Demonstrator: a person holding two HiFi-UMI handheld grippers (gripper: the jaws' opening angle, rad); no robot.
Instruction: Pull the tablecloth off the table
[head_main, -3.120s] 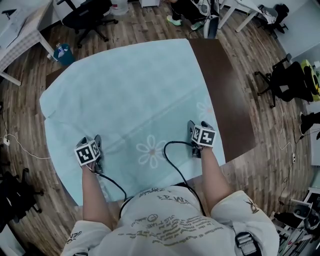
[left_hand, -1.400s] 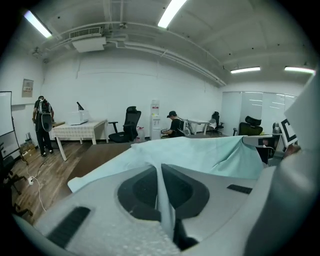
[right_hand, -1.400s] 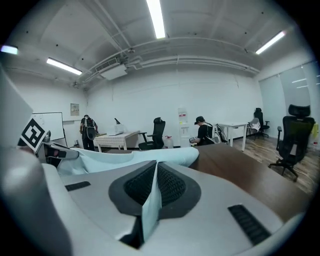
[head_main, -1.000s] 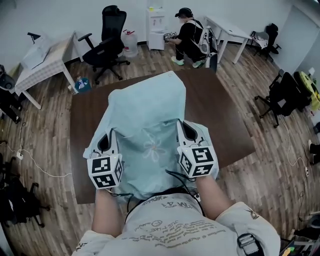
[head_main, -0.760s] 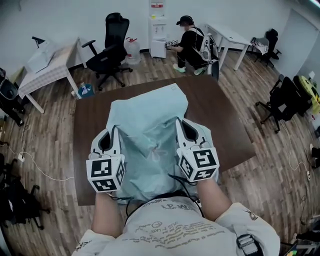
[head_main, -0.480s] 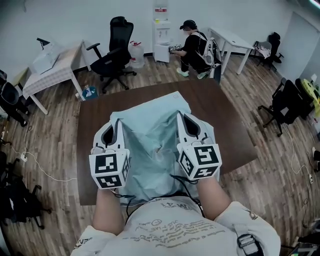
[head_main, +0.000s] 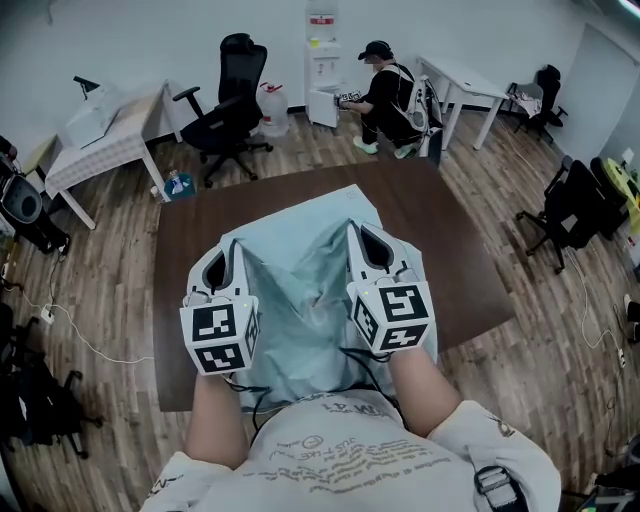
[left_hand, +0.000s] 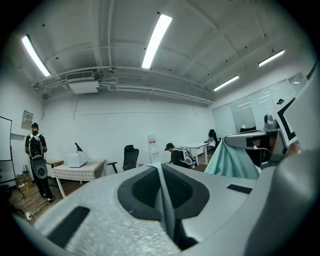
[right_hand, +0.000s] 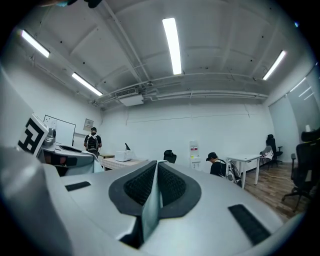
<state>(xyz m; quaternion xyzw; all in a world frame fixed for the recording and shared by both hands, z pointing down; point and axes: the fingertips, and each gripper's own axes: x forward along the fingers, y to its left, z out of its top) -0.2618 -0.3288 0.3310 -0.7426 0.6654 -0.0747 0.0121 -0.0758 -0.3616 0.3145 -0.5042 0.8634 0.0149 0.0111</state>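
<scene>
In both hand-held grippers (head_main: 231, 248) (head_main: 356, 230), tablecloth (head_main: 300, 235) clamped, sagging between

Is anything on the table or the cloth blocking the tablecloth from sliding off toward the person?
Nothing visible does. The left gripper and right gripper are shut on the tablecloth. Nothing rests on it, and no object shows on the table around it.
</scene>
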